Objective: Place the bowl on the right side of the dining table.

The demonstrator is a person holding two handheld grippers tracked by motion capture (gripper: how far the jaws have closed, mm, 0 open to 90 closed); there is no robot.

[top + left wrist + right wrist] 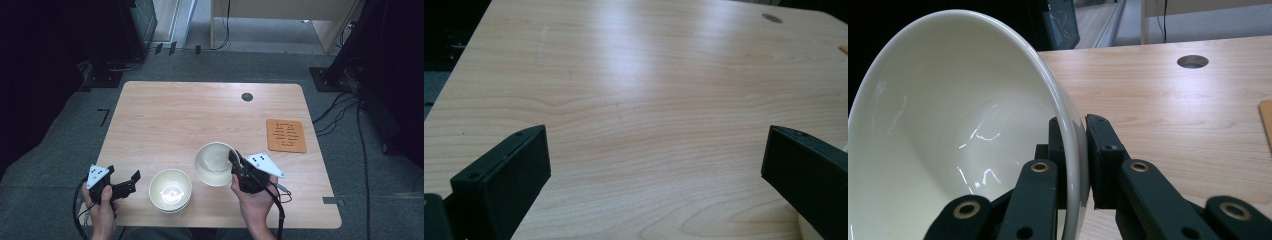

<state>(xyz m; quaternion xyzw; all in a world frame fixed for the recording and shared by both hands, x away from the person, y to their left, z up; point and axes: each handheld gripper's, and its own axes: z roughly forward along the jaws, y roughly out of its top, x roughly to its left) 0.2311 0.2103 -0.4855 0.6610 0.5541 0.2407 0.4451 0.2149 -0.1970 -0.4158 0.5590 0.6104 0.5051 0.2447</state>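
Pale wood table (pixel 165 115) carries two cream bowls near its front edge. At five o'clock, the right gripper (pixel 235 162) pinches the tilted bowl (pixel 214 162) by its rim, likely lifting it to stack into the second bowl (pixel 170 190) at seven o'clock. Left gripper (pixel 131 181) waits, jaws apart.

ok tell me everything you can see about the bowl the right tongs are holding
The bowl is cream-white and glossy, ceramic by the look, empty, with a thin rim and smooth rounded wall. It is tilted, its opening turned up and away from the right tongs, whose jaws pinch its rim, one inside and one outside. It sits over the wooden table, right of the stacked bowls and apart from them. Whether its base touches the table cannot be told.
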